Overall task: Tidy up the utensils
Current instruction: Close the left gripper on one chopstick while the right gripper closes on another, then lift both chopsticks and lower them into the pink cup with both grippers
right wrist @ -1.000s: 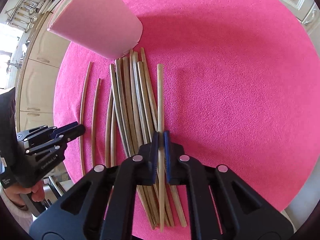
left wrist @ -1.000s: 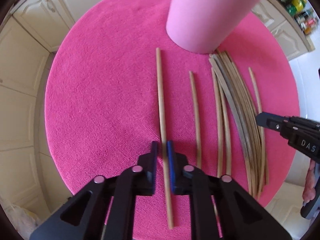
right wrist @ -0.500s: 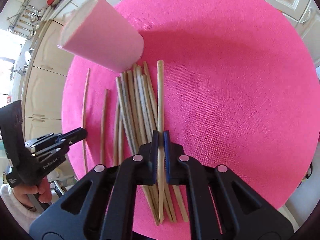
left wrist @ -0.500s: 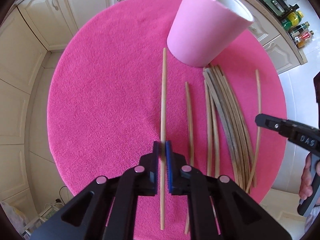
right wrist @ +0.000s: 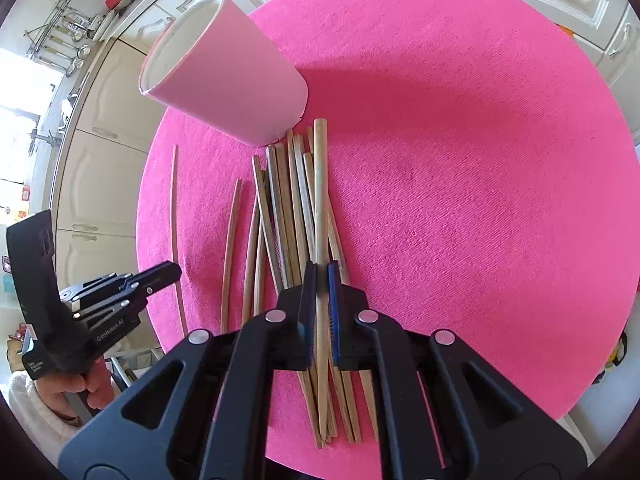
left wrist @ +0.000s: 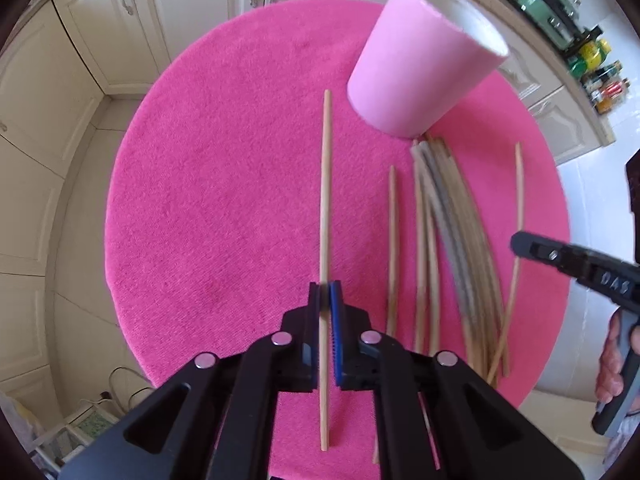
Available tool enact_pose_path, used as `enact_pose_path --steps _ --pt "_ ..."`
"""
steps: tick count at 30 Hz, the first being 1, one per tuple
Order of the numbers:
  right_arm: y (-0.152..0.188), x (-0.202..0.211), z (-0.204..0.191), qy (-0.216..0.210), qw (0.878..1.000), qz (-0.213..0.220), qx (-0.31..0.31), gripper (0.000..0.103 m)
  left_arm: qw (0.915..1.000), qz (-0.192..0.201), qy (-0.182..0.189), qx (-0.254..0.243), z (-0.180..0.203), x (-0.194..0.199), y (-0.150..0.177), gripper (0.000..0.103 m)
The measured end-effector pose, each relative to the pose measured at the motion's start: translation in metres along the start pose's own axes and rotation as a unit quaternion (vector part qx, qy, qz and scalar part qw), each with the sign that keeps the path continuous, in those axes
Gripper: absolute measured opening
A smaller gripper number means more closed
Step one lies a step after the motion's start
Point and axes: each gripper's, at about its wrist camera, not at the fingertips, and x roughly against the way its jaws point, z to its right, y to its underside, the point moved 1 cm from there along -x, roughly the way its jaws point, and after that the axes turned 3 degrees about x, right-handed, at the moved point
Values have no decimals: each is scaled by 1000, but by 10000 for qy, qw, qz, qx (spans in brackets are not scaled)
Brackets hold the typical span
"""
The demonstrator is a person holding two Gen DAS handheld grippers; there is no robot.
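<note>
Your left gripper (left wrist: 326, 286) is clamped on one chopstick (left wrist: 325, 184), your right gripper (right wrist: 321, 268) on another chopstick (right wrist: 319, 192). Both sticks point away toward the far pink cup (left wrist: 420, 76), which stands between them, nearer your right.

Two steep wrist views, shared cloth (left wrist: 224, 184)
</note>
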Motion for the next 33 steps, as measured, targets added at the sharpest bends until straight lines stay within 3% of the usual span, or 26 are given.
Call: enact_pose_path --steps 6,10,16,21,25,27,33 --pt "-5 34 -12 -105 9990 412 166 6 9948 964 316 -115 20 39 -5 5" --pt "-19 68 -26 -227 9953 874 346 6 9831 1710 605 -246 34 77 -12 5" --pt "-41 116 -52 -408 9854 1514 666 6 9585 2668 916 -415 54 127 -31 5" --pt "-71 149 -73 -443 9713 2171 864 6 9291 3542 918 -532 77 152 -64 5" --pt "-95 167 -85 -414 9553 2779 921 6 9109 3966 1050 -436 83 159 -94 5" --pt "-104 173 -88 -354 9477 3026 953 6 9061 4070 1084 -389 81 157 -101 5" --pt "-117 165 -94 -221 9347 3382 1075 6 9048 4127 1029 -223 80 133 -119 5"
